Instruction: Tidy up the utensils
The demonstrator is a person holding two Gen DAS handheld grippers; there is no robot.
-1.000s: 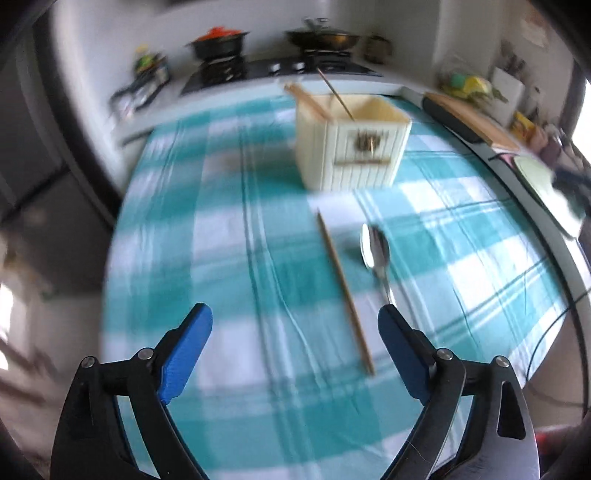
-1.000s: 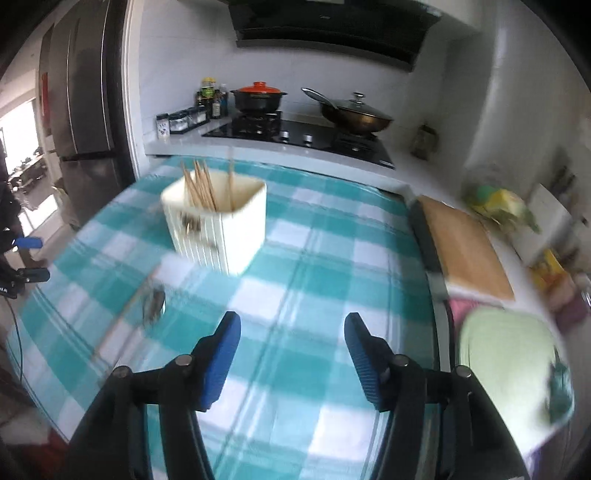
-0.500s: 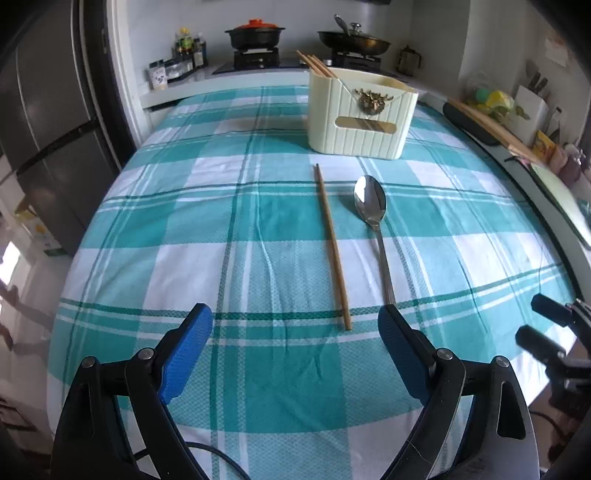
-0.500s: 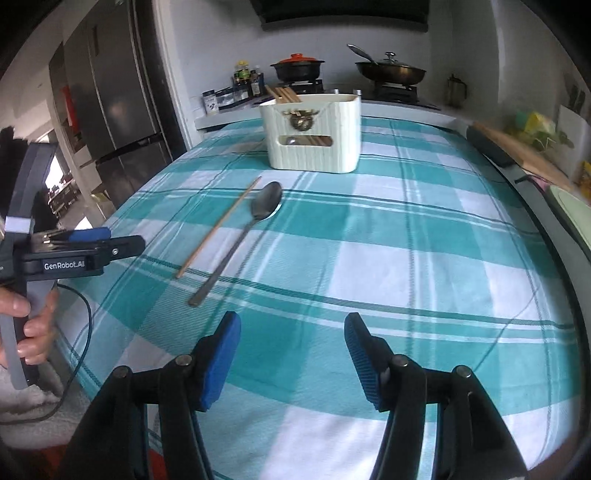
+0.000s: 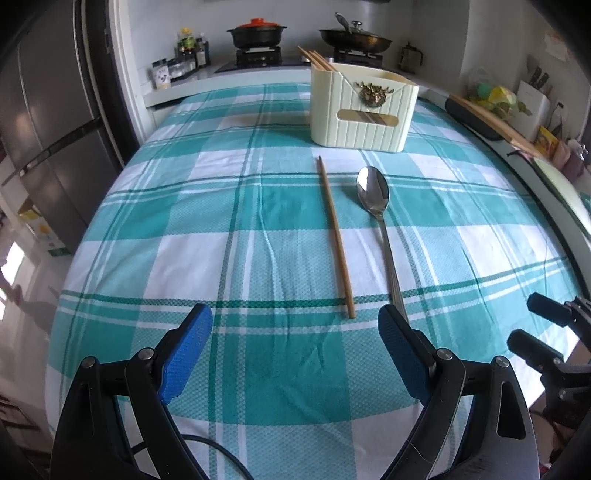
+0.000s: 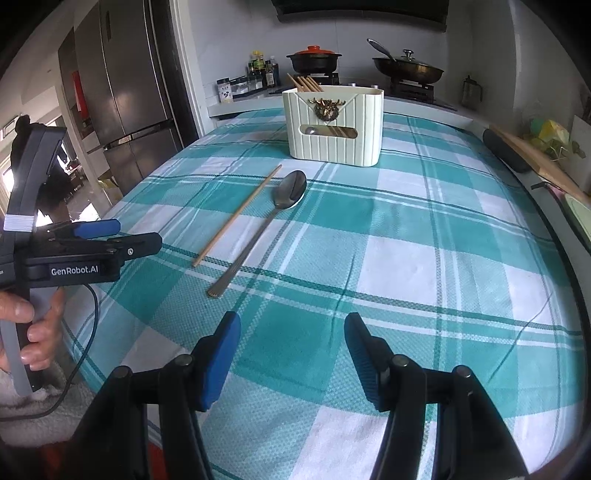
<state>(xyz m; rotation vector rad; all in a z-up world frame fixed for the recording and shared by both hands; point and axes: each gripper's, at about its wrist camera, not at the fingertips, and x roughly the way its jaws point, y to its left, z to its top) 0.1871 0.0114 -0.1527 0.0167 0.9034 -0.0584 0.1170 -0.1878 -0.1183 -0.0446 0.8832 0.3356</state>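
Note:
A single wooden chopstick (image 5: 335, 236) and a metal spoon (image 5: 380, 229) lie side by side on the teal checked tablecloth (image 5: 229, 229). Behind them stands a cream utensil holder (image 5: 362, 107) with several chopsticks in it. My left gripper (image 5: 295, 328) is open and empty, hovering just short of the chopstick's near end. My right gripper (image 6: 291, 332) is open and empty over the cloth, to the right of the spoon (image 6: 258, 240) and chopstick (image 6: 238, 216). The holder (image 6: 334, 125) stands farther back. The left gripper also shows at the left edge of the right wrist view (image 6: 122, 236).
A stove with a black pot (image 5: 256, 33) and a pan (image 5: 354, 37) lies behind the table. A fridge (image 5: 44, 122) stands at the left. A cutting board (image 5: 491, 118) and clutter line the right counter. The table's front edge is near both grippers.
Both grippers have swung from a high, tilted view to low at the table's front edge, facing the holder. Spoon and chopstick have not moved. Both jaws stay open.

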